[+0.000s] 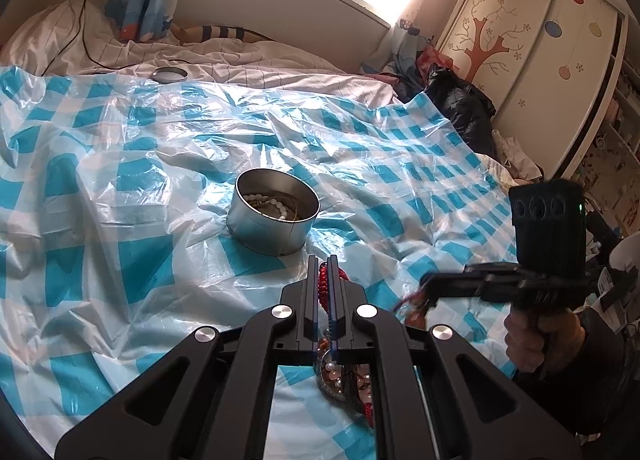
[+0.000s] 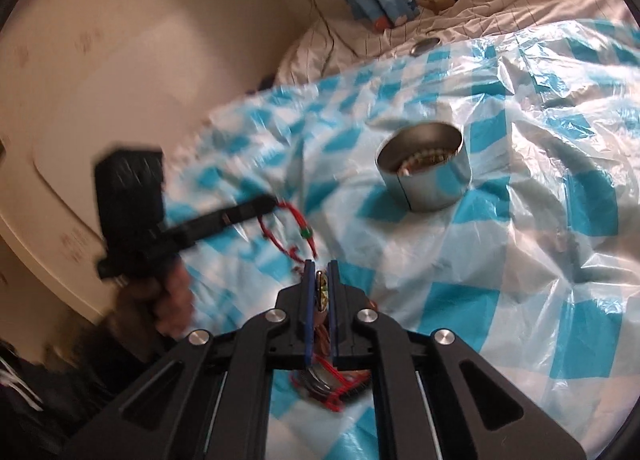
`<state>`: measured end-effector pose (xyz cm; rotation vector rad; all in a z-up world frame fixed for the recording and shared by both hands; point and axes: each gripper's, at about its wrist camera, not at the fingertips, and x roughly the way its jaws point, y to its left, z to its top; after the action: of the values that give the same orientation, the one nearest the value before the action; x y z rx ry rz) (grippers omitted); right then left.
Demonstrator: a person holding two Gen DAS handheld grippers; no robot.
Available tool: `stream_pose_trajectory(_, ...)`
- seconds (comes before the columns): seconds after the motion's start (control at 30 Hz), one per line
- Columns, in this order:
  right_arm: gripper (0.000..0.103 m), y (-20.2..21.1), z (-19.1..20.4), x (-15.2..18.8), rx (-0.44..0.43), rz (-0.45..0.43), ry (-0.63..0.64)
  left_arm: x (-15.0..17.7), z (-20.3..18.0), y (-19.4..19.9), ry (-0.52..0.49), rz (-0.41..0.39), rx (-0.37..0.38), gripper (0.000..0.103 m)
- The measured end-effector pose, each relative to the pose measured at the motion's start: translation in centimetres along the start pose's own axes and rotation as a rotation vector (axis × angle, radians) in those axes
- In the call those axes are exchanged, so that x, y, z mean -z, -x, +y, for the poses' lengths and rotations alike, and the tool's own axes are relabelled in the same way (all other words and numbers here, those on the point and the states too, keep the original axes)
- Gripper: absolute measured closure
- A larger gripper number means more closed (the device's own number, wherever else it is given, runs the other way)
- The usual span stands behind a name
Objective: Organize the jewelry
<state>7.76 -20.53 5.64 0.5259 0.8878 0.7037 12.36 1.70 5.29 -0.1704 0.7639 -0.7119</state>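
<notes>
A crinkled, glossy plastic sheet in blue and white checks covers the bed, heaped into soft ridges. On it, in the middle distance, stands a round metal tin, smooth-walled, lidless and upright, with a side seam. Inside lie white pearl-like beads and a thin coil of other pieces.

The left gripper has its black jaws drawn nearly together on a string of small red beads, just this side of the tin. Below its frame a tangle of jewelry rests on the sheet: pearls, red beads, brownish bits.

The right gripper, blue-edged along the fingers, is closed tight on a small gold-coloured piece; what kind of piece is too blurred to tell. A red cord with a green bead runs from near it across to the left gripper's tip. A hand grasps the right gripper's handle at the right of the left wrist view.

Far off, a round metal lid lies on a pale, finely striped bedsheet, near a dark cable. At the far right stands a wardrobe painted with a tree, with dark clothes piled beside it.
</notes>
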Motion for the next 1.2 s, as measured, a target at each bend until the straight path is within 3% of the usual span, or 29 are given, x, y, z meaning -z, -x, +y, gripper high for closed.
stream_pose_trajectory(0.27, 0.096, 2.5, -1.4, -3.0, -0.007, -0.141, -0.073, -1.7, -0.8, -0.3, 0.013, -0.041, 0.010, 0.099)
stream_pose_trajectory(0.6, 0.096, 2.4, -4.0, -5.9, 0.003, -0.243, -0.168, -6.1, -0.3, -2.3, 0.072, -0.124, 0.005, 0.099)
stream_pose_trajectory(0.83, 0.096, 3.0, -6.1, -6.8, 0.028, -0.294, -0.214, -8.4, 0.6, -6.2, 0.082, -0.120, -0.018, 0.099)
stream_pose_trajectory(0.93, 0.096, 2.7, -6.6, -7.1, 0.030, -0.300, -0.223, -8.4, 1.8, -9.0, 0.089, -0.058, -0.066, 0.098)
stream_pose_trajectory(1.0, 0.096, 2.3, -6.8, -7.1, 0.034, -0.292, -0.226, -7.9, 2.7, -11.7, 0.079, 0.063, -0.156, 0.090)
stream_pose_trajectory(1.03, 0.096, 2.1, -6.9, -7.1, 0.035, -0.288, -0.227, -7.6, 3.1, -12.4, 0.084, 0.099, -0.202, 0.076)
stream_pose_trajectory(1.07, 0.096, 1.9, -6.9, -7.1, 0.036, -0.283, -0.226, -7.4, 3.3, -12.6, 0.092, 0.109, -0.221, 0.065)
stream_pose_trajectory(1.2, 0.096, 0.3, -6.6, -8.2, 0.031, -0.273, -0.218, -8.0, 3.4, -10.0, 0.099, 0.036, -0.264, 0.049)
